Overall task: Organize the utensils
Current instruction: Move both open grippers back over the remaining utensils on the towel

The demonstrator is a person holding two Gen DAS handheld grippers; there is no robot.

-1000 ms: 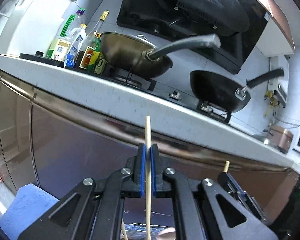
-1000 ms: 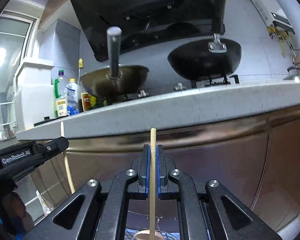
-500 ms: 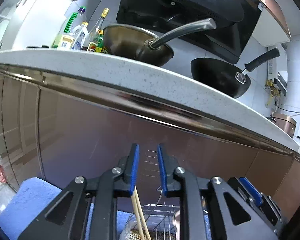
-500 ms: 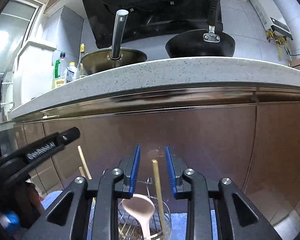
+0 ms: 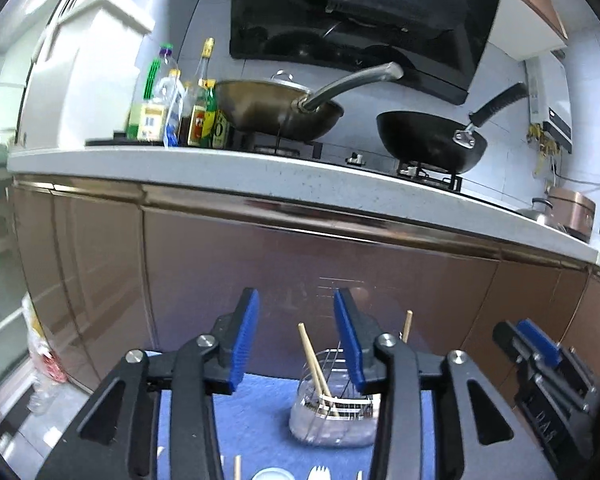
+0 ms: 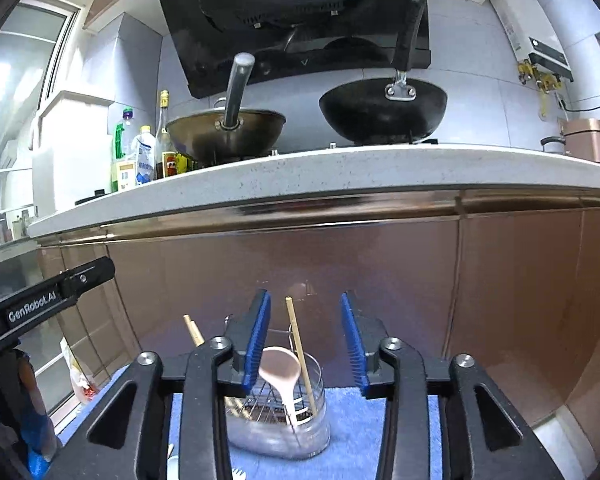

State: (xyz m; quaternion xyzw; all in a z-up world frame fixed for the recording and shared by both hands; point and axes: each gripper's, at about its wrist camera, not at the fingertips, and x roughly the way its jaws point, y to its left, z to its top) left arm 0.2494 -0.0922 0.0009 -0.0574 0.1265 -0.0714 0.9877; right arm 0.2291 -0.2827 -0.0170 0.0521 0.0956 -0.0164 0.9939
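Observation:
A clear utensil holder (image 5: 332, 420) with a wire insert stands on a blue mat (image 5: 260, 420). Wooden chopsticks (image 5: 314, 364) lean in it. In the right wrist view the holder (image 6: 278, 416) also holds a pink spoon (image 6: 282, 376) and a chopstick (image 6: 300, 352). My left gripper (image 5: 296, 338) is open and empty above the holder. My right gripper (image 6: 304, 338) is open and empty above it too. The right gripper also shows at the right of the left wrist view (image 5: 540, 356), the left gripper at the left of the right wrist view (image 6: 48, 304).
More utensils lie on the mat at the bottom edge: a chopstick (image 5: 237, 467), a white fork (image 5: 319, 472) and a white spoon (image 5: 272, 474). Brown cabinet doors (image 5: 340, 272) rise behind under a white counter (image 5: 260, 172) with two woks and bottles.
Both grippers held a chopstick upright, then opened and let them drop into the holder. Both jaws are now wider apart and the grippers have drawn back and up.

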